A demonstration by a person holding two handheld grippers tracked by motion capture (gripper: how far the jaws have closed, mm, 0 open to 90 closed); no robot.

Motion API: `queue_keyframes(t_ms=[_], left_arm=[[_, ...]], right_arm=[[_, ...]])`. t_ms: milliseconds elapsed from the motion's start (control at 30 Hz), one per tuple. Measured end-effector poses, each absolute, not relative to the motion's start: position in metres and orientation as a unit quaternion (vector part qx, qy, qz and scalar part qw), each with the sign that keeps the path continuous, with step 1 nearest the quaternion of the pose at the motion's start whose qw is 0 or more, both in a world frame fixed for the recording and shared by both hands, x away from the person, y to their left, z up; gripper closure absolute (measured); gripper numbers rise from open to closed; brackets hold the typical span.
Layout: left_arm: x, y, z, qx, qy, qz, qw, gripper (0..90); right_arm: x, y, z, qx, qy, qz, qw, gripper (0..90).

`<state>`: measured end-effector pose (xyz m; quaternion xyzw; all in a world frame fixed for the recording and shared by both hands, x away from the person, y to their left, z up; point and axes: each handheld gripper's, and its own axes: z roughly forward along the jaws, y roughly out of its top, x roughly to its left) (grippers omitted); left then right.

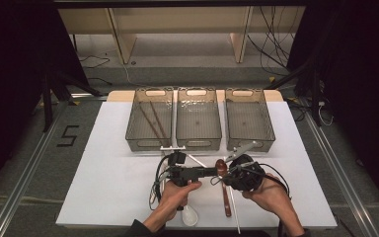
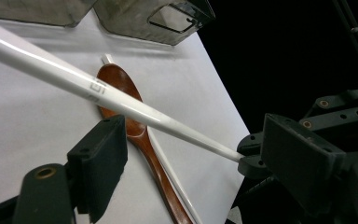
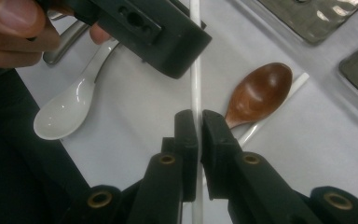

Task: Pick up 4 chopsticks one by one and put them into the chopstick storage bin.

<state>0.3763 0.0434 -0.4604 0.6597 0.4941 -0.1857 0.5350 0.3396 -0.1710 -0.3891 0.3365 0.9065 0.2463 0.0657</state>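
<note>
White worktop [image 1: 103, 187] carried three mesh baskets [image 1: 199, 121]; dark chopsticks [image 1: 154, 121] lay in the leftmost. My right tool [image 3: 199, 128] clamped a white chopstick [image 3: 196, 84]; my left tool [image 2: 191, 154] gaped around it above a wooden spoon [image 3: 258, 93].

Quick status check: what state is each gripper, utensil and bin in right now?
Right gripper: shut on the white chopstick, lifted off the table.
Left gripper: open around that chopstick.
Wooden spoon: lying on the table, bowl up.
White soup spoon: lying bowl up.
Left bin: holds brown chopsticks.
</note>
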Motion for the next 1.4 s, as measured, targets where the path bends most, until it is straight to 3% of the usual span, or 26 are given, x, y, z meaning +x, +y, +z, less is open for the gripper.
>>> queue_keyframes(t_ms=[433,1067,1400], left_arm=[[0.376,0.048,-0.458,0.638,0.495,-0.202,0.554,37.1],[0.378,0.059,-0.459,0.611,0.494,-0.224,0.576,70.4],[0.378,0.062,-0.452,0.604,0.468,-0.242,0.599,83.2]], right_arm=[[0.337,-0.165,-0.388,0.321,0.907,0.264,0.067,85.8],[0.337,-0.169,-0.387,0.311,0.902,0.29,0.072,85.7],[0.337,-0.167,-0.39,0.305,0.902,0.297,0.07,85.4]])
